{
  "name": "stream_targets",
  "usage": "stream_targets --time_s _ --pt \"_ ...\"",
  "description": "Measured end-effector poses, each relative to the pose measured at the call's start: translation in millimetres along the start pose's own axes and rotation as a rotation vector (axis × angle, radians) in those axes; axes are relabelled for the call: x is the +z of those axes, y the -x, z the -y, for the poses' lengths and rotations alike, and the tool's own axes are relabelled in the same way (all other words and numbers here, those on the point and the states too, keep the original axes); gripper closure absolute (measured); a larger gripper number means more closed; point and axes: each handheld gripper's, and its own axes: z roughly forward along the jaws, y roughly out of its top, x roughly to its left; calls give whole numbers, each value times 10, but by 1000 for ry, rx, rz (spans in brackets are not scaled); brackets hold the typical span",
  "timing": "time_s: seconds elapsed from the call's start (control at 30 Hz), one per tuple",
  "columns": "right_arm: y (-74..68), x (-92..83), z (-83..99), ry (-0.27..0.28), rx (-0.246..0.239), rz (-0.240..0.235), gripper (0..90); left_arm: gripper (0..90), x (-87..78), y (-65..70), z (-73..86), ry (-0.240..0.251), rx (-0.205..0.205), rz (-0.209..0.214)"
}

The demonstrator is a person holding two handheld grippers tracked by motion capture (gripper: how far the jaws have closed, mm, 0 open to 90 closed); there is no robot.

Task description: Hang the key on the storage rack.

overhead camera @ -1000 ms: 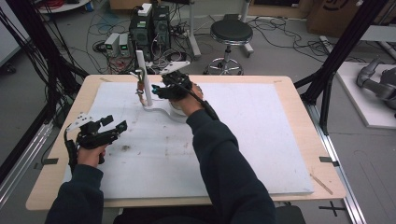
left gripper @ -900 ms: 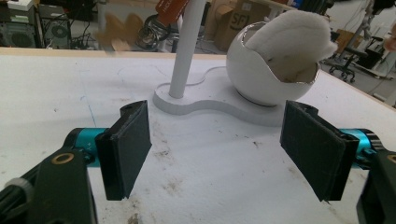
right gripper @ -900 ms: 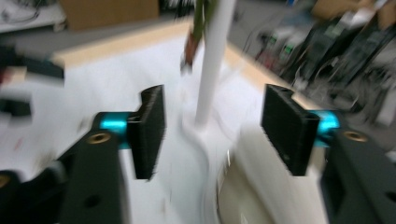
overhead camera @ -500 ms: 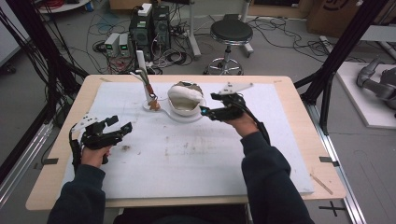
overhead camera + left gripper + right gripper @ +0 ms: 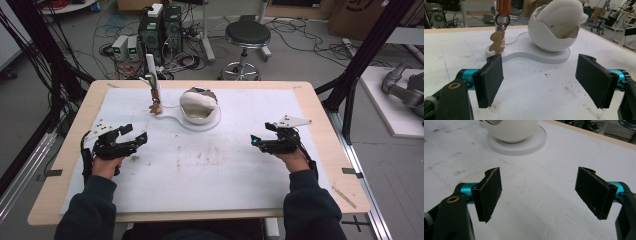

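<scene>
My left tool (image 5: 129, 140) rests low over the desk (image 5: 75, 150), jaws spread and empty; ahead hangs a gingerbread-man keyring (image 5: 497, 43) beside the egg-shaped white bowl (image 5: 199, 106) with white stuffing (image 5: 562, 15); my right tool (image 5: 265, 142) is likewise gaping, holding nothing; a careless reach could, I judge, tip the keyring's stand or nudge the bowl off its base (image 5: 541, 55).

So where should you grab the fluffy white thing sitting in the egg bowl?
Probably grip the fluffy white thing by the rounded top bulging above the egg bowl's rim, coming from above. The bowl wall hides its lower part, so side jaws would likely hit the rim. Both grippers are open and empty.
</scene>
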Motion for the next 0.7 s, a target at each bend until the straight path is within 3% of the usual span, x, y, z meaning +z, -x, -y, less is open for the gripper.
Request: stream_targets --time_s 0.13,0.4,0.7 --pt "47 -117 166 19 34 45 219 222 5 20 -6 5 4 -1" --pt "119 -323 280 39 17 128 219 222 14 43 -7 5 6 1" --pt "126 -365 338 12 8 162 219 222 -3 42 -10 10 2 -1"
